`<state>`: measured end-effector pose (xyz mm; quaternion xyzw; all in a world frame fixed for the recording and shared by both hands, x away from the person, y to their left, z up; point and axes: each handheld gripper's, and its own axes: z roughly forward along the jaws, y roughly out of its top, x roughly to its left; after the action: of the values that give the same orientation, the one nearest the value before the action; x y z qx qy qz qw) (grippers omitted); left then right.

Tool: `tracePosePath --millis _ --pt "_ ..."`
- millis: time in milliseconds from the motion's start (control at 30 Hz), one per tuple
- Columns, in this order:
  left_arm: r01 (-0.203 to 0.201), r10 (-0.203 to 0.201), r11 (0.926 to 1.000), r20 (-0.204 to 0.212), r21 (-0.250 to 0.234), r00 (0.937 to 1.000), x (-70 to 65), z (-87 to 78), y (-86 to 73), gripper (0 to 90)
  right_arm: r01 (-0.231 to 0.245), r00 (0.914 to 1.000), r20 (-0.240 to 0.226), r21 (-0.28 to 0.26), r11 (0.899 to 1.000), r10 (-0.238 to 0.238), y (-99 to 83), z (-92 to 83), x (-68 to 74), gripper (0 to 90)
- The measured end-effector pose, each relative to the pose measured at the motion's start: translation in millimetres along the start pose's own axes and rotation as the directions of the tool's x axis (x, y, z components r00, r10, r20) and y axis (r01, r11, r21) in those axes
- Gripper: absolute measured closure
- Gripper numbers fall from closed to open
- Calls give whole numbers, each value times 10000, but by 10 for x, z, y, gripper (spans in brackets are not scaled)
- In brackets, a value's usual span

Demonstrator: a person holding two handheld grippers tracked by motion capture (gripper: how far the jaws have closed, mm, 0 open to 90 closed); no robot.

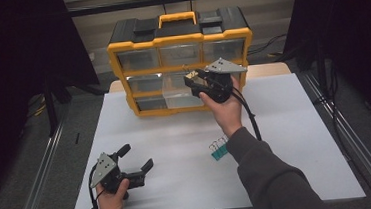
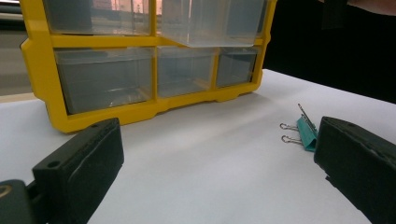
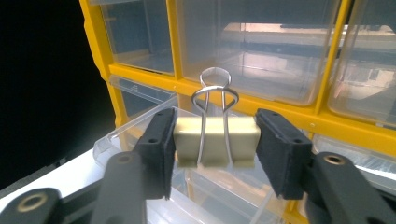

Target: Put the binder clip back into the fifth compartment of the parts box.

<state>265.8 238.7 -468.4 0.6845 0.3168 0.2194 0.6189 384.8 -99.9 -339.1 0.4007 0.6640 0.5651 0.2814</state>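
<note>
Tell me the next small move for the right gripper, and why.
Probably lower a touch and open. The right gripper grips the cream clip directly above the pulled-out clear drawer of the yellow organizer, so a release should drop it inside.

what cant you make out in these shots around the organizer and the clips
- Right gripper view: the pulled-out drawer's floor is hidden behind the cream binder clip and the right hand-held gripper.
- High view: the green binder clips are too small to count, and the sleeve covers part of them.
- Left gripper view: the organizer's top rows are cut off by the upper edge.
</note>
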Motion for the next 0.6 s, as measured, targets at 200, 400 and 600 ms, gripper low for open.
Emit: tracePosePath --millis 200,400,600 --pt "20 -19 10000 -59 57 10000 -10 3 -2 16 -79 10000 58 -1 10000 79 -4 -25 -9 267" --pt "-30 30 10000 -112 -14 9999 -2 8 0 16 -24 9999 -98 -33 10000 23 -16 -200 3 173" --pt "-40 40 10000 -106 -31 9999 -6 8 1 16 -272 9994 -210 -93 9996 270 -99 -377 -54 118"
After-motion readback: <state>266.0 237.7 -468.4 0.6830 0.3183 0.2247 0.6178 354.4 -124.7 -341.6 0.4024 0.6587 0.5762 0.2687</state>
